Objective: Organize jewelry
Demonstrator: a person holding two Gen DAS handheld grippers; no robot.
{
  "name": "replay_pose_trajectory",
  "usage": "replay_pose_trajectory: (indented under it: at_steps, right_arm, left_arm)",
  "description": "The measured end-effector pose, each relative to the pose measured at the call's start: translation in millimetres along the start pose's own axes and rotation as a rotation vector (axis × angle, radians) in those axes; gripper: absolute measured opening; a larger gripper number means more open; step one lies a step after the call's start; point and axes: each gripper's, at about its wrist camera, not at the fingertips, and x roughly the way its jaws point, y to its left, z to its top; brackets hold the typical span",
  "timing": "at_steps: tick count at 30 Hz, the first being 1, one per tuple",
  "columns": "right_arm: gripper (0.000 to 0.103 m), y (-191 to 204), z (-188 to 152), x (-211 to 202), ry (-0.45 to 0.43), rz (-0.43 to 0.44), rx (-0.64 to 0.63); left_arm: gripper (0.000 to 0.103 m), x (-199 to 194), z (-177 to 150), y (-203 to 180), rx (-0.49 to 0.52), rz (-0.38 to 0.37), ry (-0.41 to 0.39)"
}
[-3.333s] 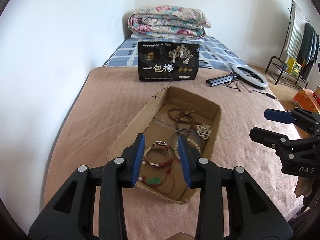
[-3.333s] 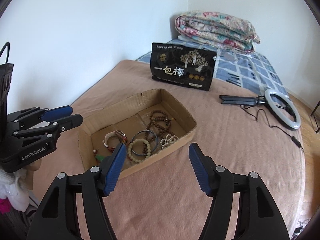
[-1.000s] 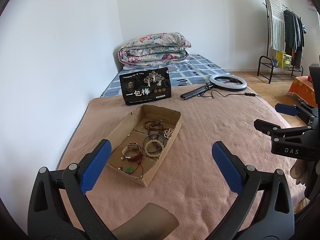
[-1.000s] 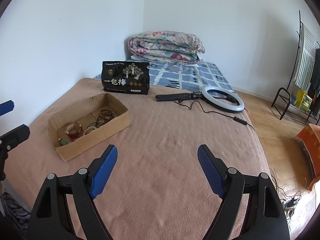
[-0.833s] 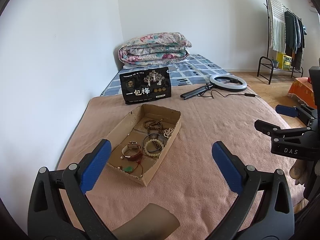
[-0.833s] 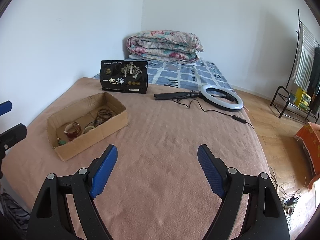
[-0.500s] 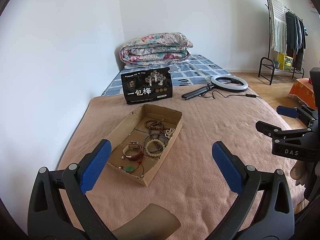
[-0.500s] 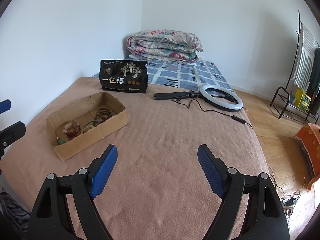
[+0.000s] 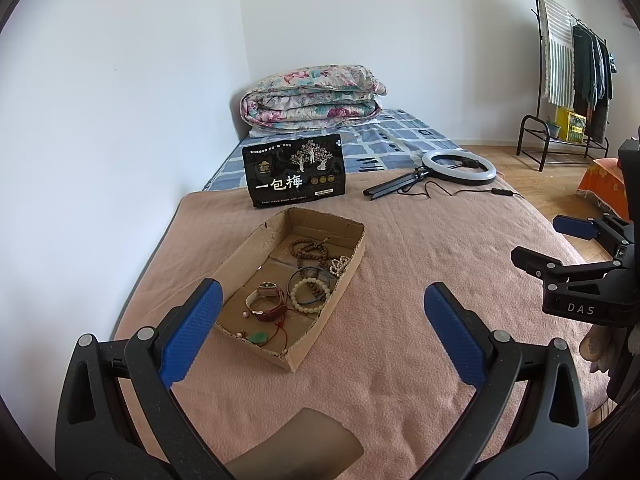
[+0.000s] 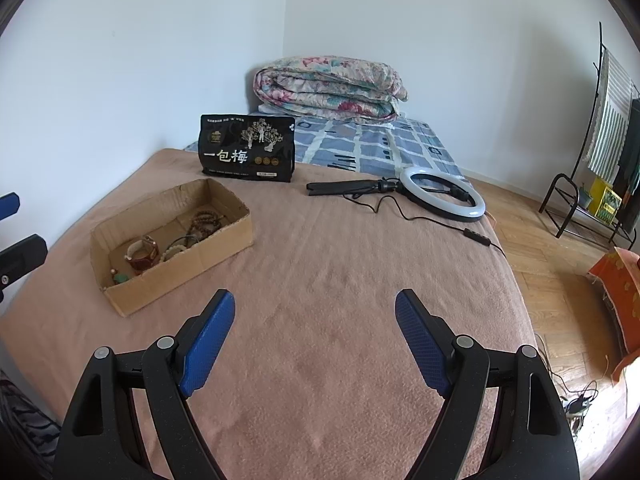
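A black snack bag (image 9: pixel 296 176) and ring light (image 9: pixel 460 165) lie beyond the cardboard box (image 9: pixel 344 280). My left claw (image 9: pixel 320 332) and right claw (image 10: pixel 314 338) gape wide, empty, the box of bracelets (image 9: pixel 310 294) ahead, apart

A black snack bag (image 9: pixel 295 171) stands before a folded quilt (image 9: pixel 310 96); a ring light (image 10: pixel 442 195) lies on the pink blanket (image 10: pixel 340 280).

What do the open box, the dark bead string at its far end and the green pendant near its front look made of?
Box: plain corrugated cardboard, matte brown, with ragged torn rims. Dark bead string: probably wood or seed, dull brown with no gloss. Green pendant: smooth and slightly glossy, perhaps jade, glass or plastic; the look leaves it open. It hangs on a thin red cord.
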Motion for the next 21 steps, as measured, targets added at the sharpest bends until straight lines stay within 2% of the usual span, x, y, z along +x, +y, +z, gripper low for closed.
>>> replay_pose_trajectory:
  at_steps: [21]
  right_arm:
    - [0.082, -1.2, -2.1, 1.0, 0.004, 0.002, -0.005]
  left_arm:
    - [0.102, 0.9, -0.4, 0.9, -0.001, 0.001, 0.0]
